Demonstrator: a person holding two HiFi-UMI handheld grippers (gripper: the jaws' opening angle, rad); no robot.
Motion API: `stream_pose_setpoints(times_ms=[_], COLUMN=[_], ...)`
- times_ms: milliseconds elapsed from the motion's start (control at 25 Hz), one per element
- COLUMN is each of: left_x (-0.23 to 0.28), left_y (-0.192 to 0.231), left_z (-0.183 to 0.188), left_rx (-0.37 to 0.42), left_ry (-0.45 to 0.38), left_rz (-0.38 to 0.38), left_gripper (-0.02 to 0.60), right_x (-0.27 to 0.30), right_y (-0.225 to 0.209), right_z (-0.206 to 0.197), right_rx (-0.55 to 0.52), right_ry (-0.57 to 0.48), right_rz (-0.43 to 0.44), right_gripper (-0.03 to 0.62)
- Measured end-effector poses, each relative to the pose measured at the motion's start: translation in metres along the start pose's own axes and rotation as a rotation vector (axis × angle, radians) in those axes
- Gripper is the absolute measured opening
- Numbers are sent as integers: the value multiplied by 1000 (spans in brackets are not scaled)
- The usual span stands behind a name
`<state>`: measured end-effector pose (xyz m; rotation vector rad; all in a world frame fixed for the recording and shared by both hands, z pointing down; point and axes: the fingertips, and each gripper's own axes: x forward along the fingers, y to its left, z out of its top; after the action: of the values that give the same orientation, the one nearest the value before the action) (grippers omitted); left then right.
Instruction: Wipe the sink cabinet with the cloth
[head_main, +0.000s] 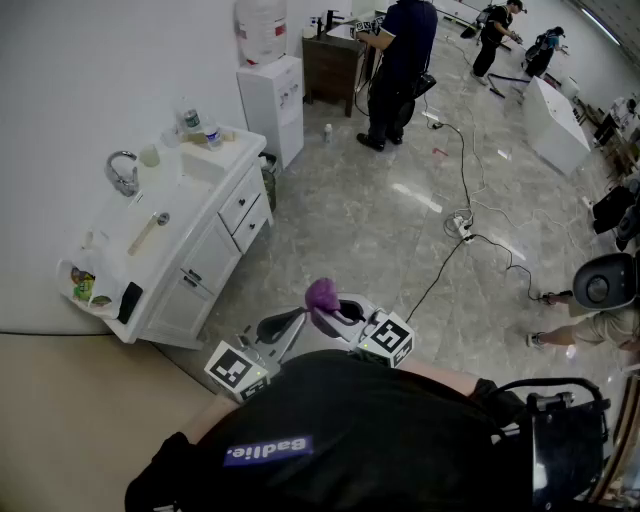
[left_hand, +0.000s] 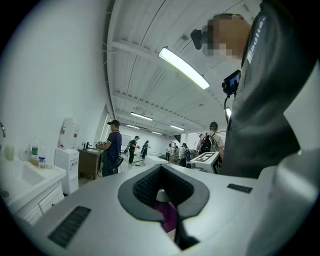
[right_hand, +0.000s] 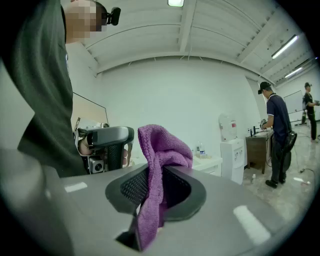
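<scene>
Between the fingers of the right gripper (right_hand: 152, 196) a purple cloth (right_hand: 162, 147) is pinched. Just beside them, the left gripper (head_main: 297, 320) has narrow, empty fingers, well apart from the sink cabinet (head_main: 215, 252).

Bright ceiling strip light (left_hand: 184, 68), fisheye-warped edges

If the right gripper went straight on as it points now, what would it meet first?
Probably the white sink cabinet: the right gripper, shut on the purple terry cloth, points toward it, and nothing stands between them in the head view. Depth is unclear.
</scene>
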<state>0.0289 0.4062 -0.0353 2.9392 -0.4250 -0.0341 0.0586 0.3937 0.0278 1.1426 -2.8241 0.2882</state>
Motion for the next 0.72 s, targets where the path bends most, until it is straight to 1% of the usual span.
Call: stream_pose_setpoints(times_ms=[480,640,720], left_x=[3,12,19], left_y=[3,9,12], left_z=[-6,-4,-4], left_rx=[-7,7,4], left_ry=[10,-4,9], left_rz=[0,7,6], left_gripper=[0,0,0], right_x=[1,1,-1], right_y=[-4,-13,-20], right_z=[-5,-8,-7], right_rx=[12,25,31], right_ry=[3,0,2], right_rz=[1,-1,2], right_gripper=[57,57,57])
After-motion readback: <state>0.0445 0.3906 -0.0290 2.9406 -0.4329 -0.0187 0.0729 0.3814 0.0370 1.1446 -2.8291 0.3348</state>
